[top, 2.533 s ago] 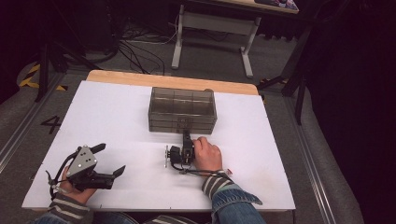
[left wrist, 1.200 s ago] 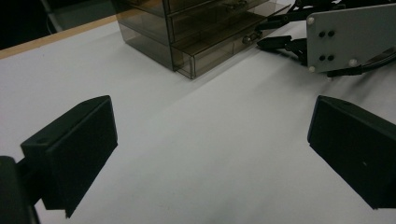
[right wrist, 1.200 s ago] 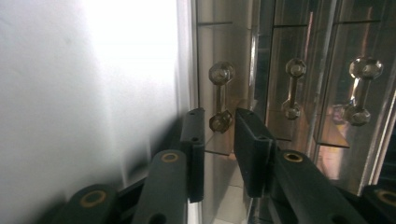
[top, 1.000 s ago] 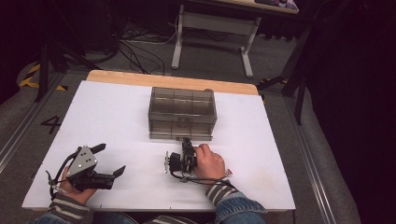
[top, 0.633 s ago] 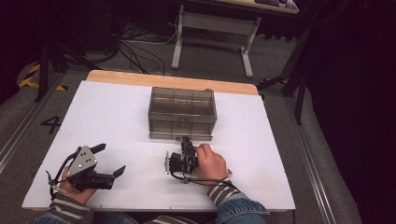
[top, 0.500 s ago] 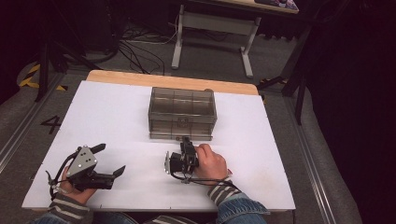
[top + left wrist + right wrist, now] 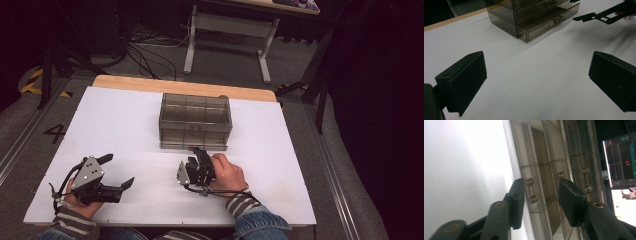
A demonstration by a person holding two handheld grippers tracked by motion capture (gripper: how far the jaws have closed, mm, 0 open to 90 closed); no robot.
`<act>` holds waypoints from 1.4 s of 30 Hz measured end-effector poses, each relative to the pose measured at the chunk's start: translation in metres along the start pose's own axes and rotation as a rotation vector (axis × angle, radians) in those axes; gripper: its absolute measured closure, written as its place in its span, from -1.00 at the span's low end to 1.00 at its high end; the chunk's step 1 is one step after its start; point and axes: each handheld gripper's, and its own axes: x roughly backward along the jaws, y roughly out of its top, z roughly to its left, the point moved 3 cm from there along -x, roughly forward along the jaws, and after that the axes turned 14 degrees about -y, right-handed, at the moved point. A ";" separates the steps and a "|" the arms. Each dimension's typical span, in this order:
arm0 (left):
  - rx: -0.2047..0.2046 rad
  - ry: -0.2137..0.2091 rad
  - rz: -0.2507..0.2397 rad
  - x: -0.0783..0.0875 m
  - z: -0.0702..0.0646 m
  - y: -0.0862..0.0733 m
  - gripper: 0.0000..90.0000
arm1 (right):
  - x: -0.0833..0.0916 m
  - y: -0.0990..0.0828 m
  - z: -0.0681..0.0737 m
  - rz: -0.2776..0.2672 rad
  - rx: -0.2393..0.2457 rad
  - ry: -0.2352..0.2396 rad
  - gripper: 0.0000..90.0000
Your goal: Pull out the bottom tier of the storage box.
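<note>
A smoky see-through drawer box (image 7: pixel 195 121) stands on the white counter (image 7: pixel 120 125), a little toward twelve o'clock from the counter's middle, with its drawer fronts facing six o'clock toward the person. In the left gripper view the lowest drawer (image 7: pixel 549 23) juts out from the box front, pulled partway open, and its small clear handle (image 7: pixel 559 19) shows on the front.

The right tongs (image 7: pixel 199 153) sit just at six o'clock of the box, pointing at the drawer fronts and rolled onto their side. The right hand (image 7: pixel 227 172) holds them from the four o'clock side. In the right gripper view the jaws stand apart with a gap between the pads; they have just been opening. A drawer handle (image 7: pixel 531 191) lies in that gap close by one pad, and the pads do not press on it, so these tongs are released. More small knobs (image 7: pixel 584 171) show on the fronts farther along.

The left tongs (image 7: pixel 116 172) rest low near the counter's seven o'clock corner, well apart from the box, held by the left hand (image 7: pixel 75 200). Their jaws are spread wide with bare counter between them: released, grasping nothing. They point roughly toward three o'clock.
</note>
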 end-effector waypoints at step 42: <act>0.006 -0.003 -0.005 0.000 0.000 0.000 -0.95 | -0.001 -0.012 -0.062 -0.093 -0.368 0.420 0.09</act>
